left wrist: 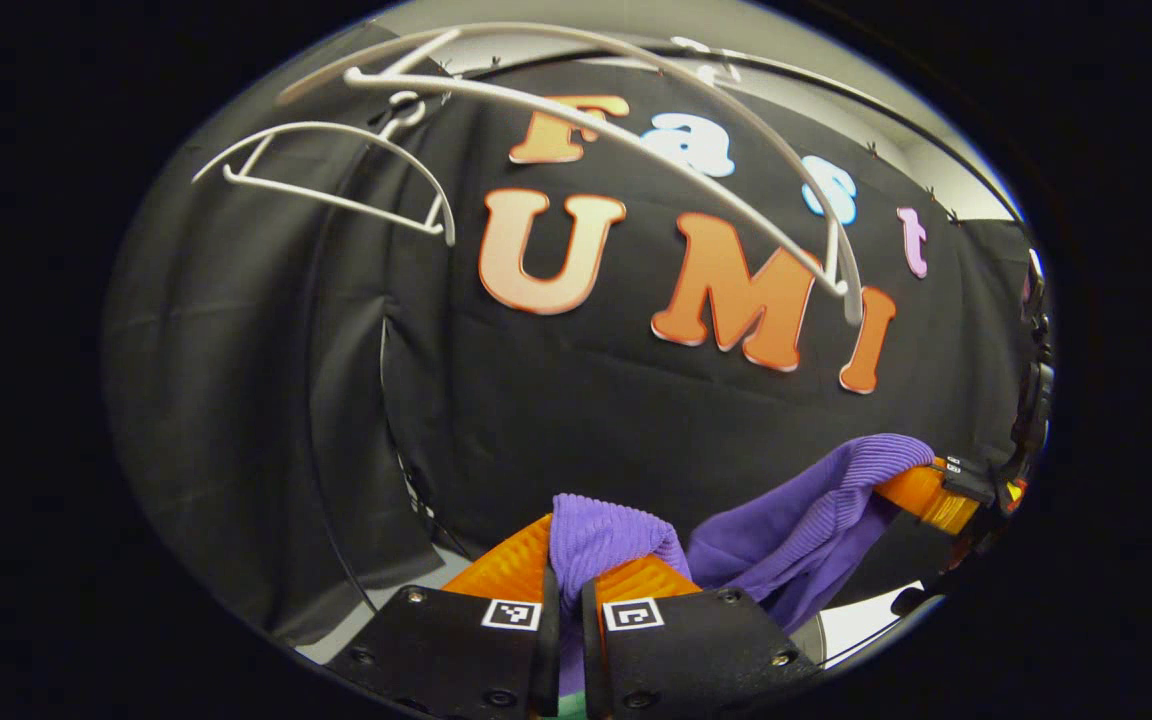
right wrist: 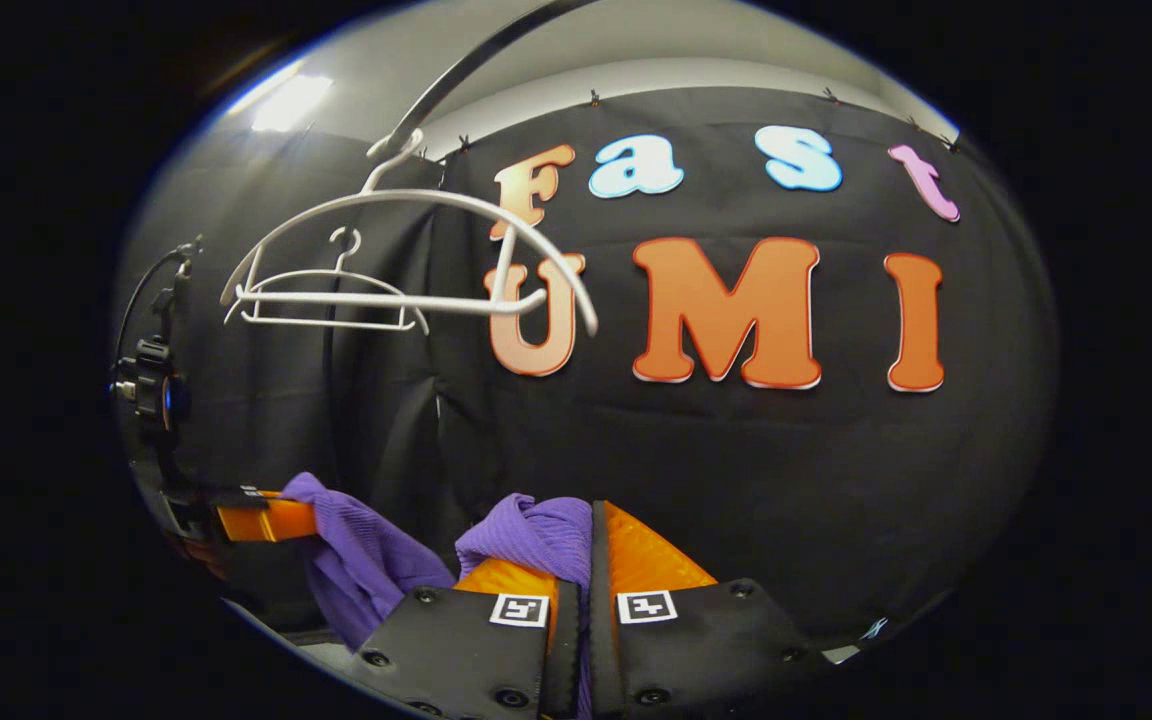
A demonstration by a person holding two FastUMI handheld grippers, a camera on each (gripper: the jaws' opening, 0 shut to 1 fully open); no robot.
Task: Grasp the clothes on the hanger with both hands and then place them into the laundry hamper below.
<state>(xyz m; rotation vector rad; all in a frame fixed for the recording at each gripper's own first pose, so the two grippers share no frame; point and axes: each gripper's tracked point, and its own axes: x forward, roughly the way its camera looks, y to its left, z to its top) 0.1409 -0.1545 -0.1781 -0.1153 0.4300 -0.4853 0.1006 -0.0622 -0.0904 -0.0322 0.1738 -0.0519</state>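
At six o'clock in each view, a hand-held gripper, left [left wrist: 568,590] and right [right wrist: 581,590], clamps the soft, light purple top [left wrist: 796,520], best held by its bunched edges, below the hangers [right wrist: 406,270].

Booth wall [right wrist: 736,450]: black cloth, creased, hung by small clips along its top edge. Above it runs a pale grey wall band [right wrist: 696,75]. A side cloth panel [left wrist: 236,400] hangs at the left, folds visible. A ceiling light [right wrist: 291,100] glows at upper left in the right gripper view. A pale floor strip [left wrist: 861,625] shows below the cloth.
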